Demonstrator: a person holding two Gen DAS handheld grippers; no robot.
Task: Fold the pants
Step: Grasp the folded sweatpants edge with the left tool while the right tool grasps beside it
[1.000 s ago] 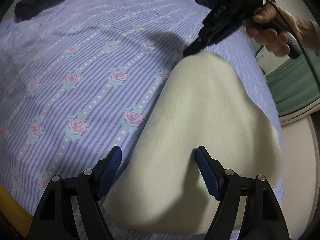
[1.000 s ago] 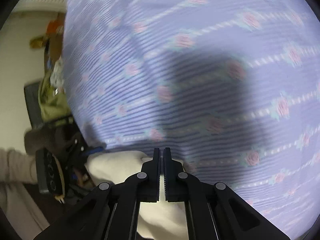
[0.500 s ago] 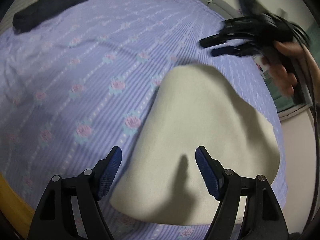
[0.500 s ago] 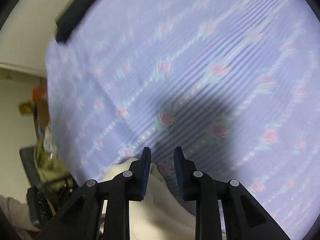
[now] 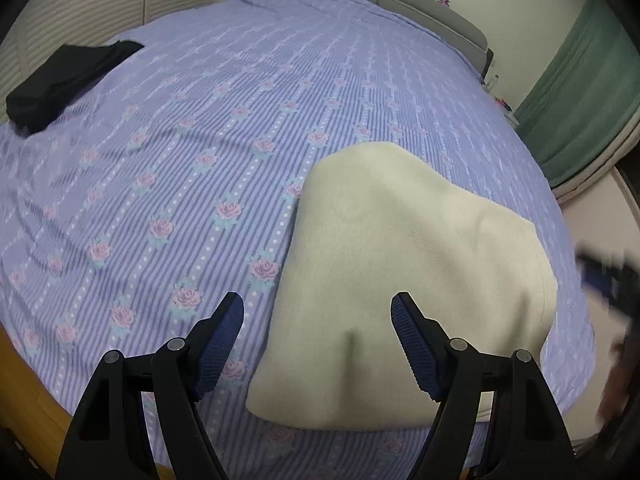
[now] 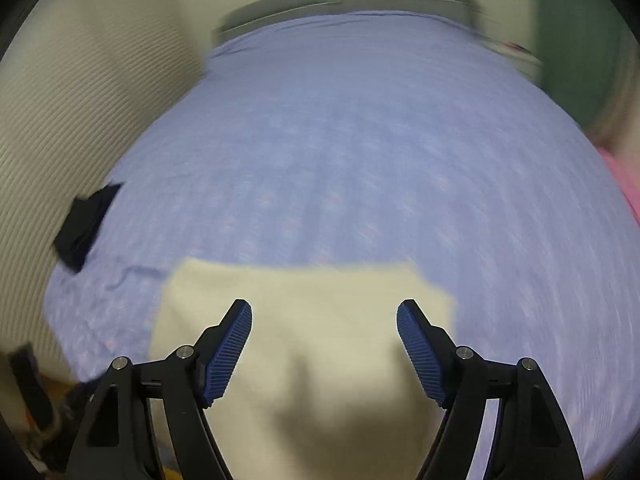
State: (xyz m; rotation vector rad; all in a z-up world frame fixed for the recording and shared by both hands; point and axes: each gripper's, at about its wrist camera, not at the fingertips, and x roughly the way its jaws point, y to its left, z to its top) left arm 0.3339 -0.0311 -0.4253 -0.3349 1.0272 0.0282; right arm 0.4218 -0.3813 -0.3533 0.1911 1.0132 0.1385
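Seen from the left wrist camera, the left gripper has its fingers spread wide and released, holding nothing. Between and beyond them lies the pants, a cream bundle folded into a thick, roughly four-sided pad. It rests flat on the bed near the bed's near edge, toward the near right corner. The bed is covered by a purple striped sheet printed with pink roses. One finger hangs over bare sheet just beside the pants' left edge; the other hangs over the cream cloth. Whether either touches the fabric cannot be told. A black garment lies well apart at the bed's far left edge, next to a ribbed pale wall. A grey headboard runs along the far edge, and a green curtain hangs beyond the right side. At the right border of this view a dark blurred shape shows, too smeared to identify.

From the right wrist camera, which is motion-blurred, the right gripper is likewise released, its blue-padded fingers wide apart and empty. The pants lie below and ahead of them as a pale rectangle on the sheet, by the bed's near edge. The black garment sits at the bed's left edge, the headboard along the far edge.
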